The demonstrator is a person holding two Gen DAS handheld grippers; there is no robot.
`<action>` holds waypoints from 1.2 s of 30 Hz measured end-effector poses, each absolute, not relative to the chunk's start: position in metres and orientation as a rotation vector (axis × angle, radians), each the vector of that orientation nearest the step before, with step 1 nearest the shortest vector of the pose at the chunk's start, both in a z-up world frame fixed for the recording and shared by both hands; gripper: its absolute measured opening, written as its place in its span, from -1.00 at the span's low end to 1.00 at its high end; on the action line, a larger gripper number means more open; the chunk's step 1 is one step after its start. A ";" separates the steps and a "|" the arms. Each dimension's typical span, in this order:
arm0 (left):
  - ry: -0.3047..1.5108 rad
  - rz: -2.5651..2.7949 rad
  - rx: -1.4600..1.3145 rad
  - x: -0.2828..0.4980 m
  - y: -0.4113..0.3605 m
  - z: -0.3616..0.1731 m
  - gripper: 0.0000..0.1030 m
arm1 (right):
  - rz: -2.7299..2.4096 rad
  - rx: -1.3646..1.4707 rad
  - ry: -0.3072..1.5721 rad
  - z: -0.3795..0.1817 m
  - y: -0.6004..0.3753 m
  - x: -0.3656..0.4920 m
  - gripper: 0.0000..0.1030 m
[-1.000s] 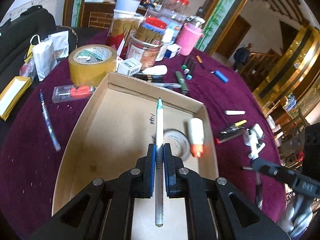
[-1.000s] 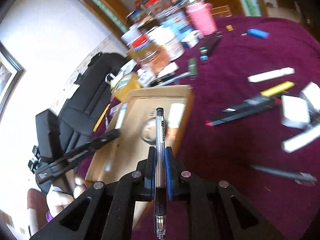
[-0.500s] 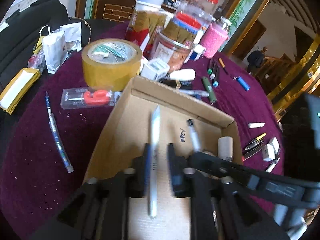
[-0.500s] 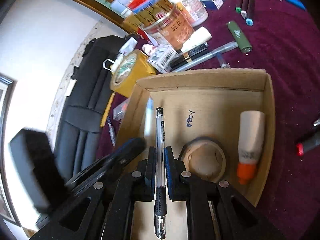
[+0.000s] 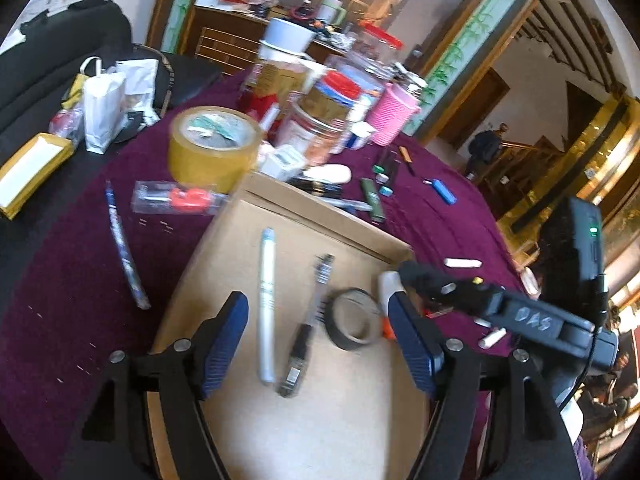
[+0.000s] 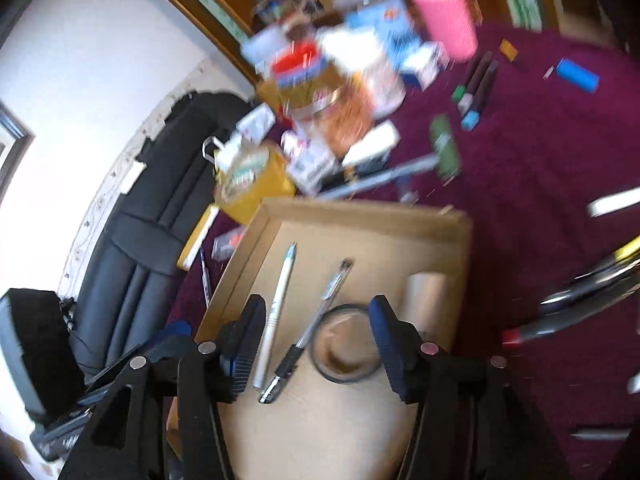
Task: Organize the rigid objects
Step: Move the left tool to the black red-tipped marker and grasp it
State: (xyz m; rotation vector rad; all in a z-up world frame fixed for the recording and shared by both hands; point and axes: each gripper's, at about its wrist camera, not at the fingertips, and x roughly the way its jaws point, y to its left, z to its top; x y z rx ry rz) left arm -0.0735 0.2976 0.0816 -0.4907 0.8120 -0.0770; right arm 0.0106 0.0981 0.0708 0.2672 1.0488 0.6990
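Observation:
A shallow cardboard box (image 5: 304, 200) (image 6: 360, 216) lies on the purple table. On its floor lie a white pen (image 5: 267, 304) (image 6: 278, 312) and, to its right, a clear pen with a black grip (image 5: 308, 328) (image 6: 312, 328). A small tape ring (image 5: 354, 320) (image 6: 346, 344) and a white tube with an orange cap (image 5: 386, 308) (image 6: 426, 292) also rest inside. My left gripper (image 5: 318, 328) hovers over the box, jaws opening, nothing pressed between them. My right gripper (image 6: 316, 340) hangs above the same spot, jaws opening too, pads clear of the pens.
A big roll of brown tape (image 5: 212, 146), jars and a pink cup (image 5: 394, 118) crowd the table's far side. Markers (image 6: 476, 88), a blue lighter (image 6: 578, 74), a green stick (image 5: 372, 202), a blue pen (image 5: 124, 248) and white sticks (image 5: 462, 263) lie on the cloth.
Both grippers let go of their pens, which now lie on the box floor. The right gripper swung in over the box beside the left, and both jaws spread apart.

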 end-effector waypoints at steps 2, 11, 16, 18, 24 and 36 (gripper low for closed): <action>0.811 -0.114 -0.494 -0.077 0.285 0.085 0.40 | 0.666 0.256 0.963 0.087 0.065 0.002 0.27; 0.847 -0.267 -0.388 -0.081 0.188 0.097 0.40 | 0.203 0.135 0.608 0.113 -0.090 -0.024 0.99; 0.890 -0.283 -0.320 -0.076 0.143 0.095 0.41 | 0.034 0.259 0.677 0.084 -0.186 0.000 0.99; 0.907 -0.277 -0.289 -0.071 0.126 0.094 0.41 | -0.008 0.271 0.674 0.073 -0.211 0.006 0.99; 0.952 -0.283 -0.182 -0.041 0.077 0.086 0.40 | 0.020 0.376 0.708 0.046 -0.242 0.016 0.99; 1.047 -0.244 0.029 0.041 0.025 0.038 0.40 | 0.092 0.420 0.696 0.050 -0.243 0.011 0.99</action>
